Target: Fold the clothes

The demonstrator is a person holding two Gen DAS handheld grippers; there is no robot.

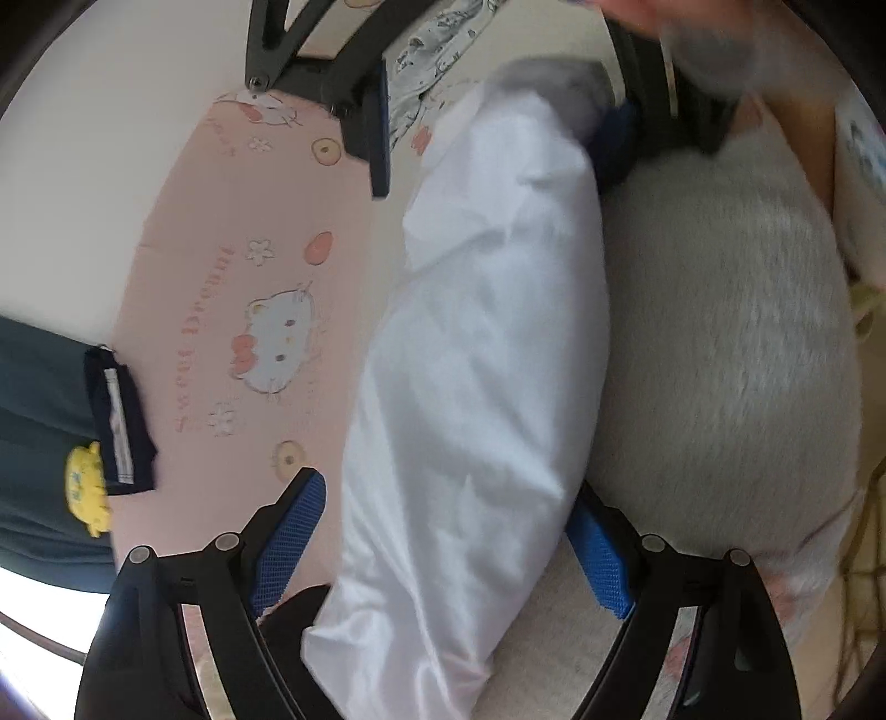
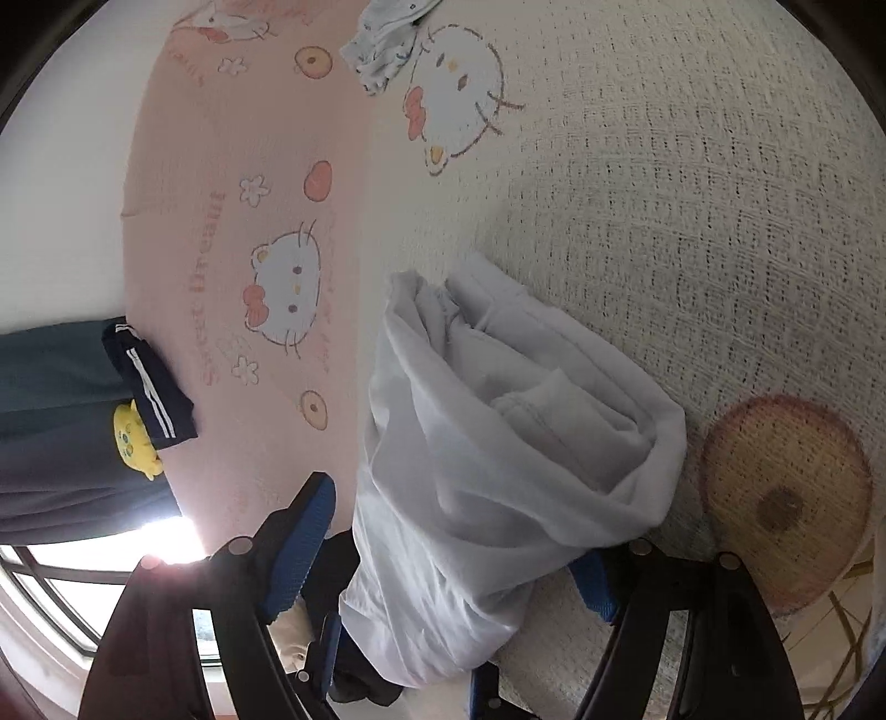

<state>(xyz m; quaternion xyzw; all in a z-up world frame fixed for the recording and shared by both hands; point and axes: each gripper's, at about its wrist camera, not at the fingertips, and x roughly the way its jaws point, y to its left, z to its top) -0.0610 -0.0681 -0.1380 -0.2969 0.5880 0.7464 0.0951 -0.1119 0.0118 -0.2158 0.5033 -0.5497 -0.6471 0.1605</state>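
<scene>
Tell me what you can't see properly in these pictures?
- Left wrist view: the other tongs and the sleeve beyond are blurred; their grip is unclear.
- Both views: the white garment is bunched, so its type is hidden.
- Left edge: the dark clothes are cut off.
- Top edge: the patterned cloth is cut off.

The white thin-fabric garment (image 1: 470,387) forms a long, loosely bunched roll, wrinkled along its length, lying on the bed's pink cartoon-cat printed sheet (image 1: 221,232). In the right wrist view the white garment (image 2: 487,471) shows open, layered folds at its far end. A small patterned white garment (image 2: 382,44) lies crumpled, well apart.
</scene>
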